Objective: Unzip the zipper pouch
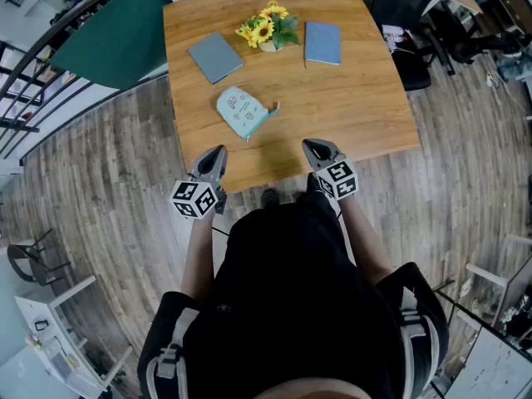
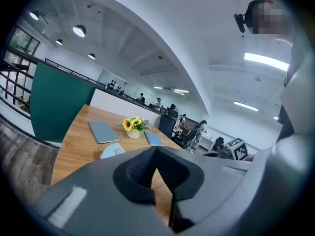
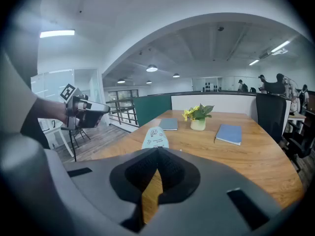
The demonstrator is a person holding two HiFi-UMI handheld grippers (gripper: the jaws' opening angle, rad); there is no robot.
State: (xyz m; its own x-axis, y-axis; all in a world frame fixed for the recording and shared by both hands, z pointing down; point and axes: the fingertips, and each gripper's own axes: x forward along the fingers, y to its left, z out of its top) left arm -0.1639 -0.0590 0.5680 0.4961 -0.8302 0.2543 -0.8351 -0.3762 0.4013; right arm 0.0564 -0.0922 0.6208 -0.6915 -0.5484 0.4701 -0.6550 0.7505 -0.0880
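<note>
A light blue zipper pouch [image 1: 242, 112] with small printed drawings lies flat on the wooden table [image 1: 357, 98], its zipper pull sticking out at its right end. The left gripper view shows the pouch [image 2: 112, 151] beyond the jaws, and the right gripper view shows the pouch [image 3: 155, 137] just past its jaws. My left gripper [image 1: 214, 158] hovers at the table's near edge, shut and empty, below and left of the pouch. At the near edge to the right, my right gripper [image 1: 317, 150] is also shut with nothing in it.
A pot of yellow sunflowers [image 1: 268, 30] stands at the back middle of the table. A grey notebook [image 1: 214, 56] lies to its left and a blue notebook [image 1: 322, 42] to its right. Office chairs [image 1: 416, 23] stand beyond the table's right side, and a green panel [image 1: 116, 40] beyond its left.
</note>
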